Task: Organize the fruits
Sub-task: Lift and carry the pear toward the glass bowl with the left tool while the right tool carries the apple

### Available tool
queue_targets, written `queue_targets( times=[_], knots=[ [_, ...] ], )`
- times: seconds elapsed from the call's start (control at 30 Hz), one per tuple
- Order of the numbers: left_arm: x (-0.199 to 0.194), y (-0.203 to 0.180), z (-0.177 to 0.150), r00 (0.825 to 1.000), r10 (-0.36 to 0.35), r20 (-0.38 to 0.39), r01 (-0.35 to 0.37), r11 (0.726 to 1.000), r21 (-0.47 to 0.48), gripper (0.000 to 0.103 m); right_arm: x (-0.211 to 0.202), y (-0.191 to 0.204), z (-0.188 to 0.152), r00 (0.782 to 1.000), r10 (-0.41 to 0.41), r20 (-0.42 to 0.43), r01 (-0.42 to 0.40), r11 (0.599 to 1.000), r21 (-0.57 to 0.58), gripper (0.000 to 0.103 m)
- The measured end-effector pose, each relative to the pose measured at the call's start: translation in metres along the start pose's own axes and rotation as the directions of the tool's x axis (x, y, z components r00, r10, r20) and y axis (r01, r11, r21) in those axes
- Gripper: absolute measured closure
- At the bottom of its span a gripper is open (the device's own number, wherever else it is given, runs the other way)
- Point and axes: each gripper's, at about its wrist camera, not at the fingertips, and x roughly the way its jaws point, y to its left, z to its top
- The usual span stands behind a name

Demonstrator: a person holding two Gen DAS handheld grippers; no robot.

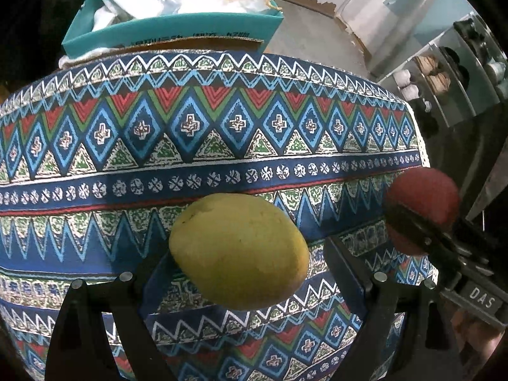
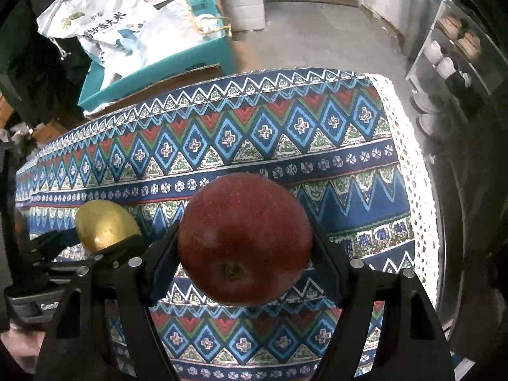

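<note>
A yellow-green mango [image 1: 238, 250] hangs over the patterned tablecloth [image 1: 190, 127], with my left gripper [image 1: 239, 254] shut on it, its black fingers pressing both sides. A dark red apple [image 2: 244, 238] is clamped between the pads of my right gripper [image 2: 246, 244], stem end toward the camera. Each wrist view shows the other hand's fruit: the apple [image 1: 422, 209] at the right in the left wrist view, the mango [image 2: 106, 225] at the left in the right wrist view. Both fruits are held above the cloth [image 2: 285, 146].
Behind the table's far edge stands a teal box [image 2: 152, 73] holding white printed bags [image 2: 104, 28]. A shelf unit [image 2: 451, 50] with jars and cups stands at the right. Grey floor [image 2: 317, 31] lies beyond. The cloth's lace edge [image 2: 412, 174] drops off on the right.
</note>
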Motion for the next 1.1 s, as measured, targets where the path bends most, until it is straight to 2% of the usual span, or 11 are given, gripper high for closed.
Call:
queue_targets(
  times=[0.07, 0.1, 0.13, 0.37, 0.67, 0.97, 1.1],
  knots=[
    [0.003, 0.002, 0.000, 1.000, -0.001, -0.001, 0.001, 1.000, -0.001, 0.017, 0.000, 0.000, 0.000, 1.000, 0.005, 0.003, -0.005, 1.000, 0.001, 0.027],
    [0.004, 0.003, -0.001, 1.000, 0.016, 0.000, -0.016, 1.000, -0.001, 0.026, 0.000, 0.000, 0.000, 1.000, 0.006, 0.003, -0.006, 1.000, 0.002, 0.027],
    [0.005, 0.003, 0.000, 1.000, 0.022, -0.001, -0.022, 1.000, 0.000, 0.026, 0.000, 0.000, 0.000, 1.000, 0.007, 0.005, -0.007, 1.000, 0.003, 0.027],
    [0.000, 0.012, -0.004, 1.000, -0.008, 0.013, 0.007, 0.999, 0.036, 0.026, 0.004, 0.004, 0.000, 1.000, 0.012, -0.003, -0.012, 1.000, -0.002, 0.027],
    [-0.022, 0.018, -0.016, 0.998, 0.033, 0.058, -0.040, 0.992, 0.117, 0.027, -0.005, 0.017, -0.002, 1.000, 0.011, 0.020, -0.010, 0.999, -0.041, 0.027],
    [-0.073, 0.025, -0.025, 0.990, 0.070, 0.123, -0.093, 0.978, 0.189, 0.027, -0.029, 0.041, -0.002, 0.997, 0.030, 0.074, -0.023, 0.995, -0.097, 0.027],
    [-0.103, 0.028, -0.027, 0.981, 0.089, 0.174, -0.128, 0.966, 0.227, 0.027, -0.044, 0.055, -0.004, 0.994, 0.049, 0.094, -0.037, 0.991, -0.131, 0.027]
  ],
)
